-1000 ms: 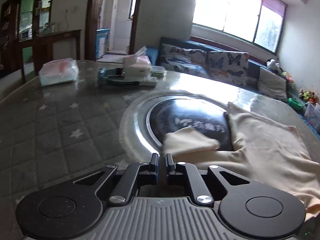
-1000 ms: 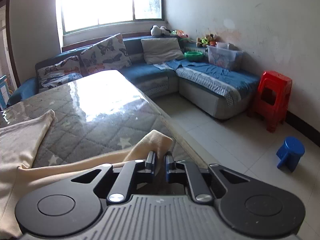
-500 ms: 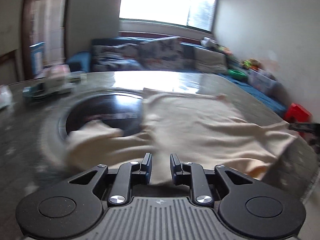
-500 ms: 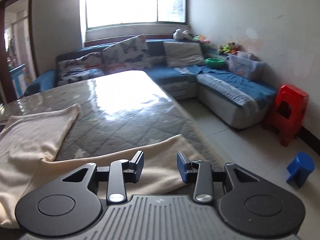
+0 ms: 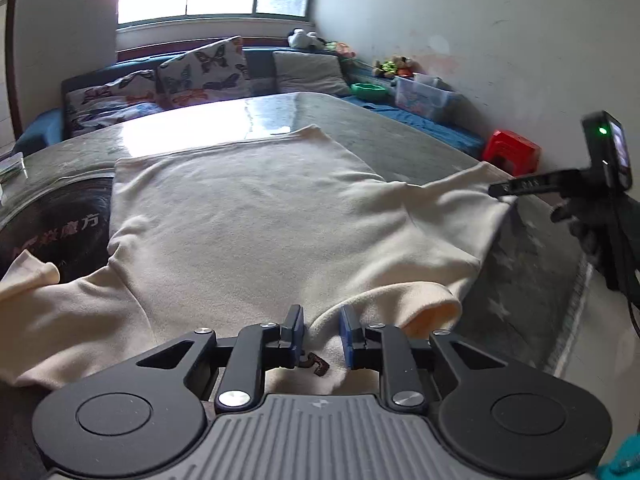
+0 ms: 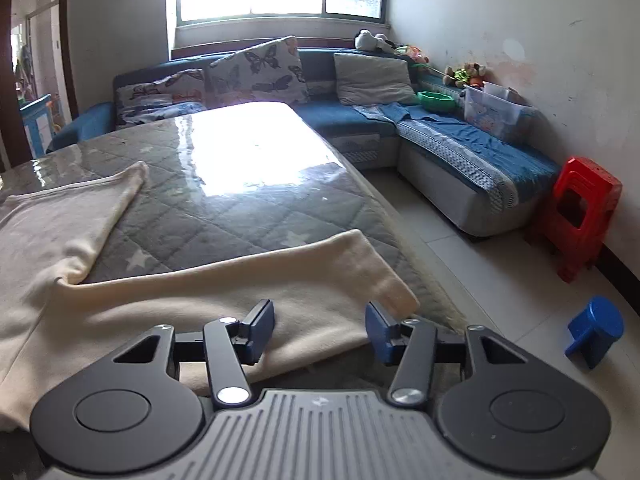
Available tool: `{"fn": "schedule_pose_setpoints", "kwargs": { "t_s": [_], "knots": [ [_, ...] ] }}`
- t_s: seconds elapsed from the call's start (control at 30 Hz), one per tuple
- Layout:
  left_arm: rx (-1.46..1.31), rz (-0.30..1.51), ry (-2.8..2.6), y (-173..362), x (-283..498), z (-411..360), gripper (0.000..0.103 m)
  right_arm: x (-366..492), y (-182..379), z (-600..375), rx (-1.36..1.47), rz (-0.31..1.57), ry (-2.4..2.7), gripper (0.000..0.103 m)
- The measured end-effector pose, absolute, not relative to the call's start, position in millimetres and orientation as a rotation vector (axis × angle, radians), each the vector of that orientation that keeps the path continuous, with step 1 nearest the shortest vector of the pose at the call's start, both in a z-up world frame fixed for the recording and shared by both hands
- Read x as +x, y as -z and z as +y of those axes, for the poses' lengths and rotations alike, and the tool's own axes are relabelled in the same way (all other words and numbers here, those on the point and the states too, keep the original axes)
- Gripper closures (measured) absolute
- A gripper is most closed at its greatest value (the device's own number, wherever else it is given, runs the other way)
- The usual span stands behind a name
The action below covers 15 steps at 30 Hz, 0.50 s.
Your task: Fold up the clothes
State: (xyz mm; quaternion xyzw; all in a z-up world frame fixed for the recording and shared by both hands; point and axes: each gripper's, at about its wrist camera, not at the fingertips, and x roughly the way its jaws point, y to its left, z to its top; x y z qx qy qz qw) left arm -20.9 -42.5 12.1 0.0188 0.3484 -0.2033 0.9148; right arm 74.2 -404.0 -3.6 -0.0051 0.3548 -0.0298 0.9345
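Note:
A cream long-sleeved garment (image 5: 248,208) lies spread on the grey quilted table (image 5: 400,140). My left gripper (image 5: 322,332) hovers at its near edge by a brown neck label (image 5: 316,364). Its jaws are slightly apart and a ridge of cloth lies in the gap, unpinched. My right gripper (image 6: 320,320) has its jaws opening over the right sleeve (image 6: 312,276), which lies flat and loose beneath them near the table's right edge. In the left wrist view the right gripper (image 5: 496,190) shows at the sleeve's end, held by a gloved hand (image 5: 580,220).
A round black inset (image 5: 60,220) sits in the table under the garment's left side. Beyond the table stands a blue sofa with butterfly pillows (image 6: 256,68) and a clear bin (image 6: 496,110). On the floor to the right are a red stool (image 6: 580,216) and a blue stool (image 6: 596,328).
My left gripper swung right from the left sleeve to the near edge by the label, and its jaws parted a little. The right jaws opened and released the sleeve cuff, which dropped flat.

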Motion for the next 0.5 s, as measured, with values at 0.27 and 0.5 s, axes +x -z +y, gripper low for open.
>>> {"fn": "schedule_pose_setpoints", "kwargs": {
  "t_s": [0.27,0.5],
  "knots": [
    [0.044,0.669,0.447,-32,-19,-47,0.077,63,-23,-378,-0.082,0.686,-0.027,0.052],
    [0.009,0.715,0.572,-16,-10,-86,0.080,99,-44,-324,-0.027,0.682,-0.263,0.064]
  ]
}}
